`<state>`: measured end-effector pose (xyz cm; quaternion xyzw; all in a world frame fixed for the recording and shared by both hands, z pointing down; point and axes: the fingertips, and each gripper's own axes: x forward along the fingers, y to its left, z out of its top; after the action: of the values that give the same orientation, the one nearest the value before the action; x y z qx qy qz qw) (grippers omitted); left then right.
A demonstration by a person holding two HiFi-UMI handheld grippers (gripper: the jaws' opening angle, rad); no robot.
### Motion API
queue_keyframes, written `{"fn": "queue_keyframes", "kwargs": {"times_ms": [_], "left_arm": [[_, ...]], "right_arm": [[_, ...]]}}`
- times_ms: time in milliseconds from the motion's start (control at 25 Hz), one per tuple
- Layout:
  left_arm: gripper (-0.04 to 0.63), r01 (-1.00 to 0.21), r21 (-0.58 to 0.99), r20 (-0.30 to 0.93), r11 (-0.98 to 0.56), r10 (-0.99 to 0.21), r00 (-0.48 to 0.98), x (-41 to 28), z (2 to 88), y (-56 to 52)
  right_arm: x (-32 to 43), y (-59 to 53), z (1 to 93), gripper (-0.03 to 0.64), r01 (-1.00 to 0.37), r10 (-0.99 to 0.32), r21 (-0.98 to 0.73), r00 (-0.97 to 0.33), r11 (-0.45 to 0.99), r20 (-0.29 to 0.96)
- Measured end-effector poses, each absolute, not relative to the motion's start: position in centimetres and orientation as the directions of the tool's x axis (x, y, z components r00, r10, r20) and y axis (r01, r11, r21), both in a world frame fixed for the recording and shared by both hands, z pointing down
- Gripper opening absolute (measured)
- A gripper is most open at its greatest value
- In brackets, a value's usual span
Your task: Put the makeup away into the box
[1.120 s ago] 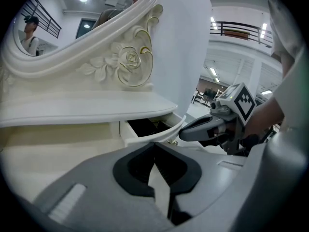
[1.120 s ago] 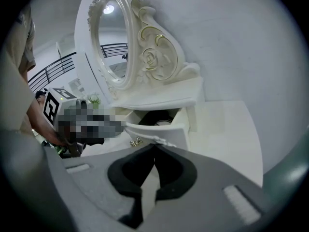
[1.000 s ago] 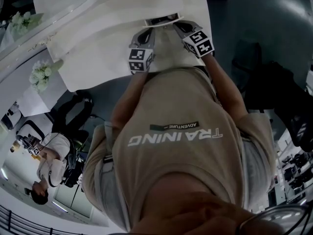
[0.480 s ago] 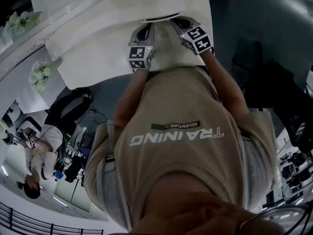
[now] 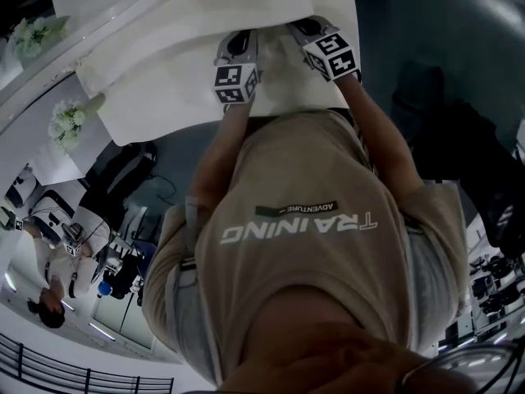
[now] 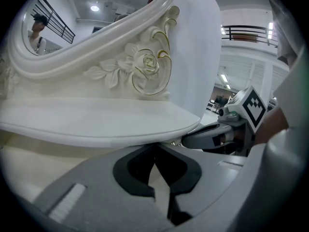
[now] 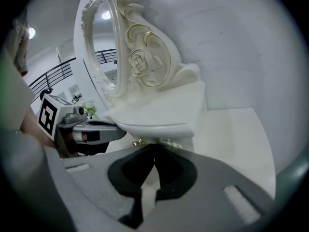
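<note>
- Left gripper pressed together, nothing between the jaws; right gripper likewise closed and empty; the two sit just beside each other at the near edge of the white table
- Both aim at the ornate mirrored stand, probably the box; tips near its overhanging ledge; small gold knobs show under that ledge
- Makeup: not visible in any view; cannot tell if it's inside or out of frame
- Risk: tips this near the ledge could knock or shove the stand; tight clearance is the cause
- Risk: closed jaws can't take a knob or item; they must spread first
- Risk: grippers side by side may clash
</note>
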<state>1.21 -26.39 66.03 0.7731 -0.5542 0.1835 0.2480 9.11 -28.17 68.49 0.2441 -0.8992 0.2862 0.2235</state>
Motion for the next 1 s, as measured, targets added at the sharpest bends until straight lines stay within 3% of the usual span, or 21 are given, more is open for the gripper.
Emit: {"fn": "queue_keyframes", "kwargs": {"times_ms": [480,1000], "left_arm": [[0.008,-0.94,0.27,0.553,-0.207,-0.766,0.328,-0.6,66.4,-24.7],[0.008,-0.911,0.262,0.479,-0.319,-0.777,0.409,-6.2,62.4,-18.9]], "right_arm": [[8.7,-25.5,68.8,0.005,-0.574,-0.312,-0.374,-0.764,0.728,0.565],[3.2,-19.3,64.4,0.005,-0.621,-0.394,-0.308,-0.733,0.721,0.555]]}}
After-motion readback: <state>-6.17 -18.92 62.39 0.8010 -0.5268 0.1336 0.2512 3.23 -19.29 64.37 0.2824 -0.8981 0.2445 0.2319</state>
